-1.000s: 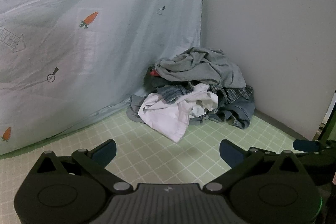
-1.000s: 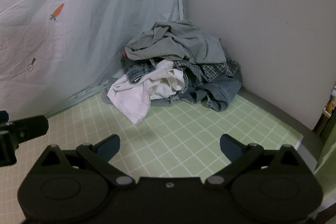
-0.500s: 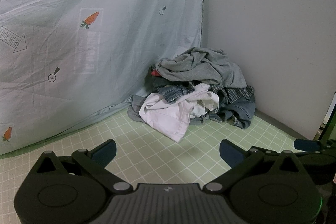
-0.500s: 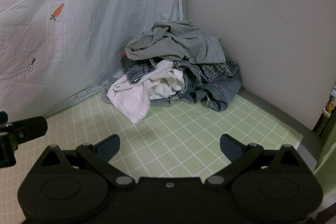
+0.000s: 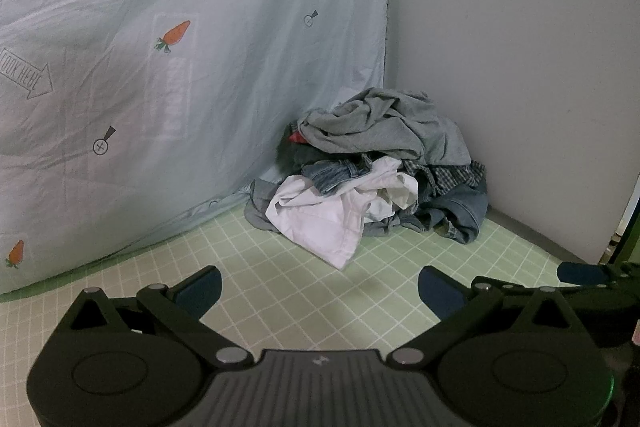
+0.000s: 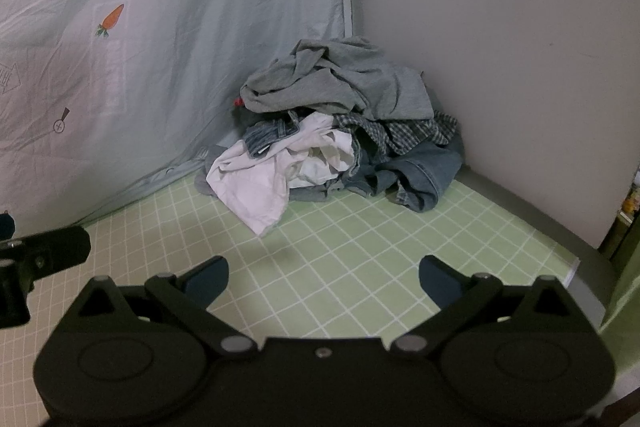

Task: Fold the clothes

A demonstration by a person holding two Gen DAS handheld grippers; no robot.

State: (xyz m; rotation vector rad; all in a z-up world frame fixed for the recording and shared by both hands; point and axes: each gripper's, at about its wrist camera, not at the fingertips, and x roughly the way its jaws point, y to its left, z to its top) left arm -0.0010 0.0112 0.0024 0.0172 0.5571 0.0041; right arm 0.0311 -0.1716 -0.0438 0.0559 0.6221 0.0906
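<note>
— So, how far along is the folding looking?

— Nothing is showing as folded yet. The pile of clothes [image 5: 376, 175] is sitting heaped in the far corner of the tabletop [image 5: 280, 287], where the carrot-print sheet [image 5: 160, 67] is meeting the plain wall [image 5: 520, 47]. A grey top [image 6: 340, 83] is lying crumpled on top, a white garment [image 6: 260, 183] is spilling forward onto the green grid surface, and a checked piece [image 6: 404, 135] and some denim [image 6: 424, 175] are bunching on the right. So, by my reading, the whole job is still lying ahead: pulling one item out, spreading it, then folding.

— And the claws?

— The left claw [image 5: 320, 291] is standing released, jaws wide apart and grasping nothing. The right claw [image 6: 324, 279] is doing the same, spread and holding nothing. Both are hovering over the bare front part of the tabletop, pointing toward the pile.

— How near is the pile?

— It is lying ahead of both, well apart from the fingertips. The white garment's lowest tip is the closest part, coming nearest the left finger of the right claw, but not touching.
</note>
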